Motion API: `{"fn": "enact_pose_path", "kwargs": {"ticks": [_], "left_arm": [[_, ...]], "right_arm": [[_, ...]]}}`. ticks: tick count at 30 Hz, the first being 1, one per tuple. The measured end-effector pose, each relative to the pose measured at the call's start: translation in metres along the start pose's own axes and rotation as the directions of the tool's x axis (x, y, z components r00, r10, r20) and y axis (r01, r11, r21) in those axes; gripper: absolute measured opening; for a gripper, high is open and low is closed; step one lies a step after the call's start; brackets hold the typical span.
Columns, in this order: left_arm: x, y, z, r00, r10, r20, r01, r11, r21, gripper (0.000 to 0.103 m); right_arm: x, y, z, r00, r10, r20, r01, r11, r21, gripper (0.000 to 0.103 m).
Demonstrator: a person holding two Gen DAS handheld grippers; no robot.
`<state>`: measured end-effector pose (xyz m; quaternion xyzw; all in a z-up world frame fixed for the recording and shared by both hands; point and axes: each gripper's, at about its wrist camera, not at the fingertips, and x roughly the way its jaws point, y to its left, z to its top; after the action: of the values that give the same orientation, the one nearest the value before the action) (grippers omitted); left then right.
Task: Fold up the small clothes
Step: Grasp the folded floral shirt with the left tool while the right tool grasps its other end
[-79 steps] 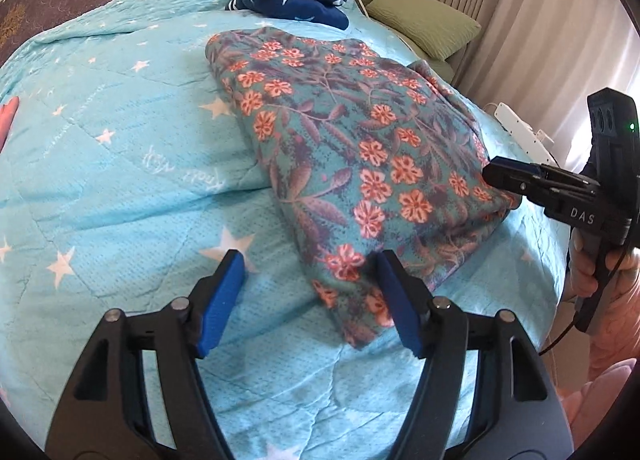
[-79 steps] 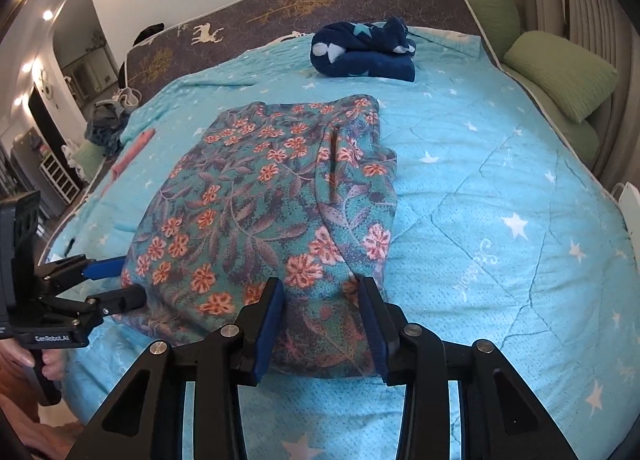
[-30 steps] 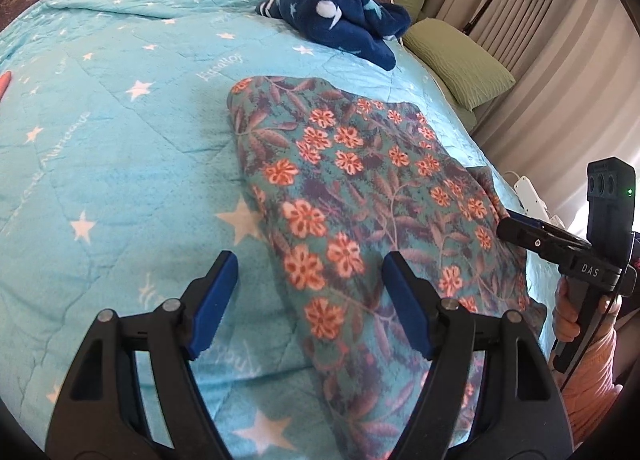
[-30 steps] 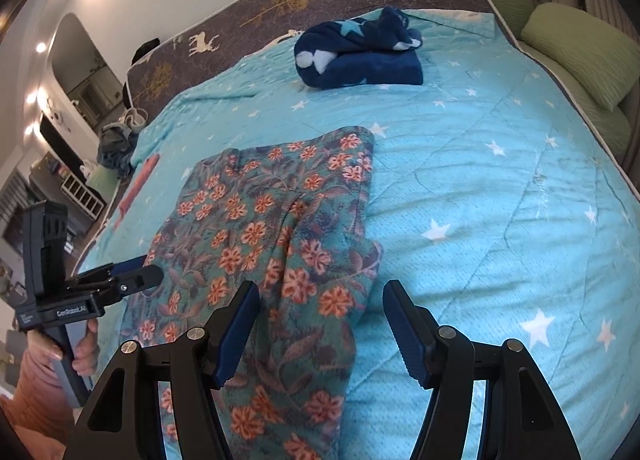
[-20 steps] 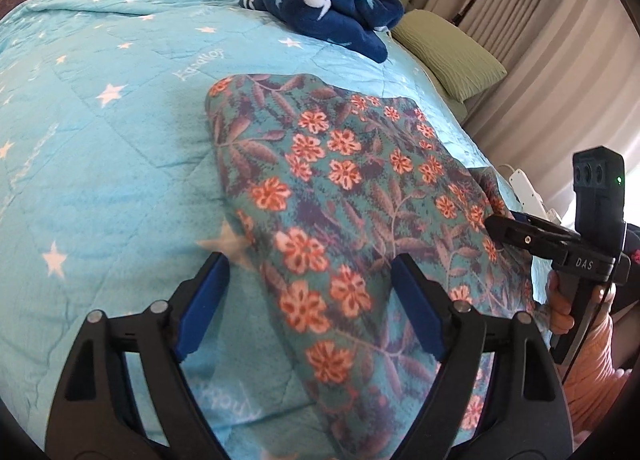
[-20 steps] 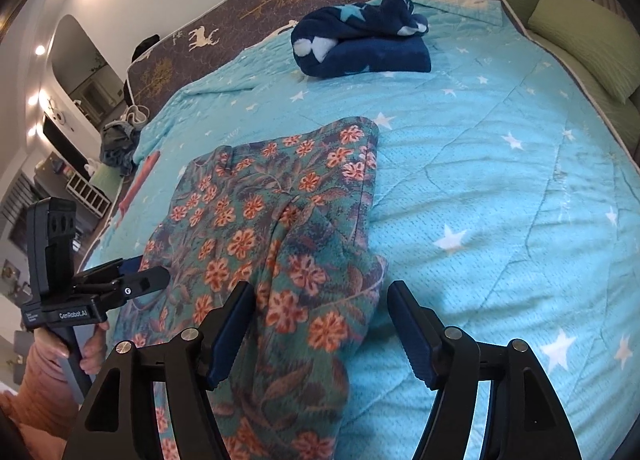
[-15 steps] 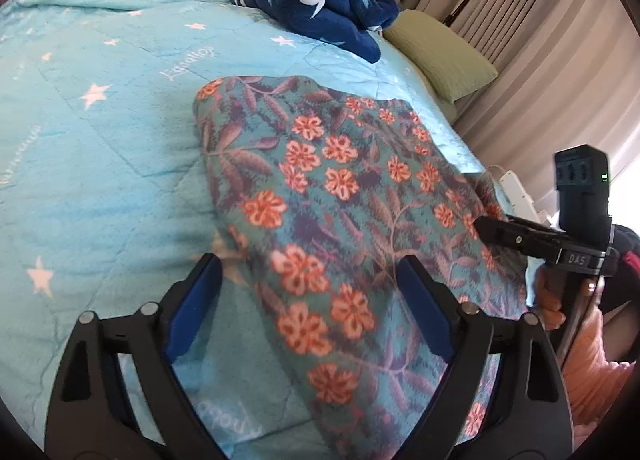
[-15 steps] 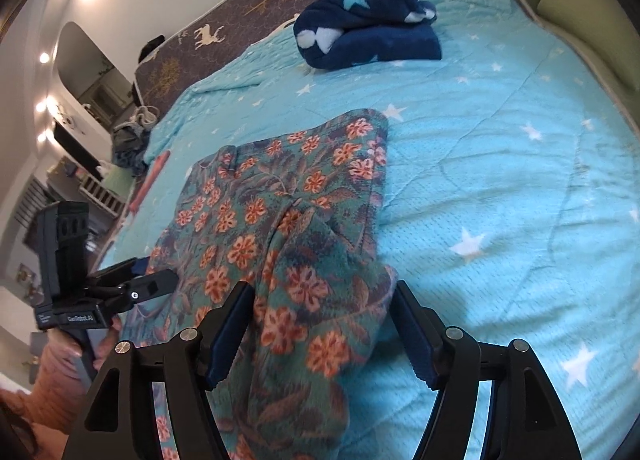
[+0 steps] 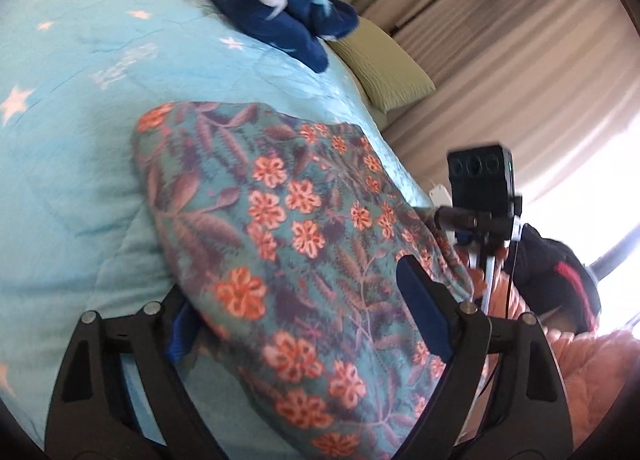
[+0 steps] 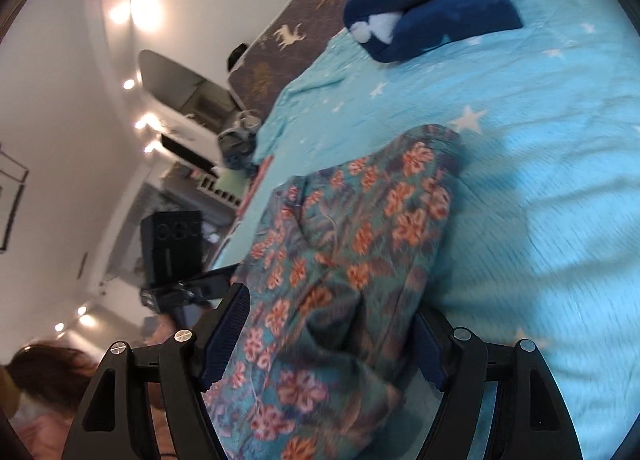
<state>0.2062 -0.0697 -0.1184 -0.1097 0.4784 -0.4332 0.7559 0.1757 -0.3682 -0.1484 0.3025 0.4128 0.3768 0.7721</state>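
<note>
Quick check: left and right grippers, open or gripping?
Left gripper: open, floral garment between its fingers.
Right gripper: open, same garment between its fingers.

Bright daylit fisheye views, blown-out window (image 9: 592, 196) glare, ceiling spots (image 10: 120, 14), motion blur, dark curved corners.

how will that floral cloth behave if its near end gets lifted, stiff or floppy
Probably floppy: the floral cloth lies folded in soft, rounded layers on the blue quilt. Its loose layers would likely sag and slide apart. It looks fleecy, so probably not slippery.
</note>
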Motion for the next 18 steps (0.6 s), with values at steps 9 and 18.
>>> {"fn": "enact_pose_path", "kwargs": {"ticks": [9, 18], "left_arm": [[0.01, -0.001, 0.005, 1.0, -0.01, -0.001, 0.01, 0.998, 0.054, 0.071], [-0.004, 0.007, -0.008, 0.999, 0.039, 0.012, -0.039, 0.998, 0.043, 0.051]], "right_arm": [[0.046, 0.028, 0.018, 0.993, -0.032, -0.118, 0.011, 0.984, -0.176, 0.071], [0.026, 0.026, 0.0, 0.987, -0.061, -0.145, 0.038, 0.987, -0.155, 0.049]]}}
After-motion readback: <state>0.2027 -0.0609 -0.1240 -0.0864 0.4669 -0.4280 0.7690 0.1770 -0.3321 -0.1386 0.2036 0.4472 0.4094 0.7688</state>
